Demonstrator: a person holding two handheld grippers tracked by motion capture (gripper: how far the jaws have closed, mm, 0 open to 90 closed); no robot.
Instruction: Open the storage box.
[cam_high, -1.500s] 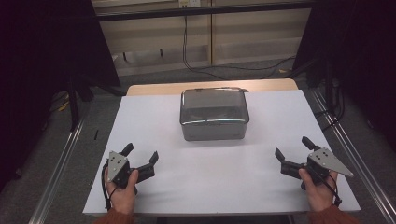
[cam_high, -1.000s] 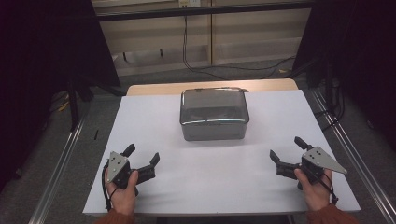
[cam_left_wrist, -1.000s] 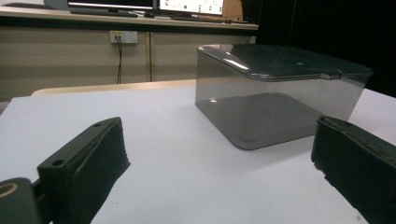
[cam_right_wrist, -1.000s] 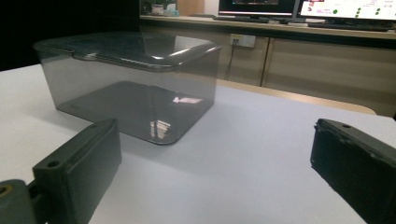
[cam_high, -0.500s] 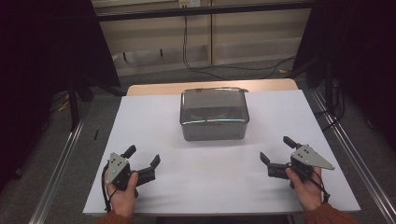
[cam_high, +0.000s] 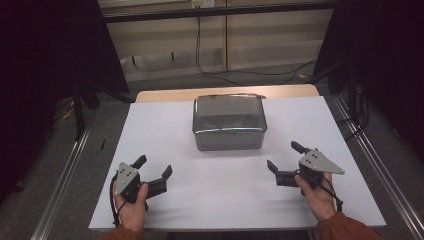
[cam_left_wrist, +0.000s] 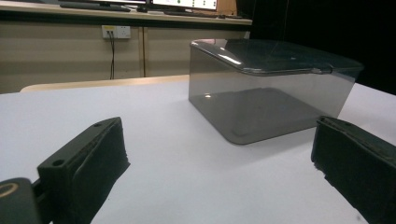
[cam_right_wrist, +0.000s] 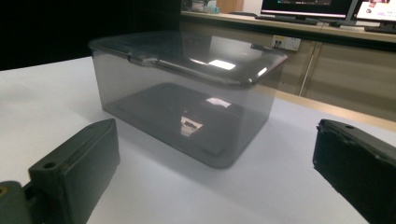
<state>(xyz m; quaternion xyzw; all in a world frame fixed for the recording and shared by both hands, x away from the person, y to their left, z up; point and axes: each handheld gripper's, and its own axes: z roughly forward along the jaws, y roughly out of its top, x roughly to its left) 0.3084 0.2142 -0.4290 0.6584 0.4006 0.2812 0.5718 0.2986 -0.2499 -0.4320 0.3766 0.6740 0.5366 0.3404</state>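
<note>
**Two open grippers, one closed box between them**

A white table top (cam_high: 220, 190) stands in a dim room, with pale cabinet fronts and dangling cables at the far wall. Toward the far middle of the table sits a smoky see-through box (cam_high: 229, 122) with its lid (cam_high: 228, 112) on; it looks empty.

The left gripper (cam_high: 154, 171) is near the left front edge and the right gripper (cam_high: 285, 157) near the right front, both with jaws spread wide, holding nothing and well apart from the box.

Risks, as I judge them: the box is light and smooth, so a push from one side alone would likely slide it across the table. A grip on the slick wall could slip. Prying the lid without steadying the base might tip the box.

Count: one box, one lid, two grippers, one table.
</note>
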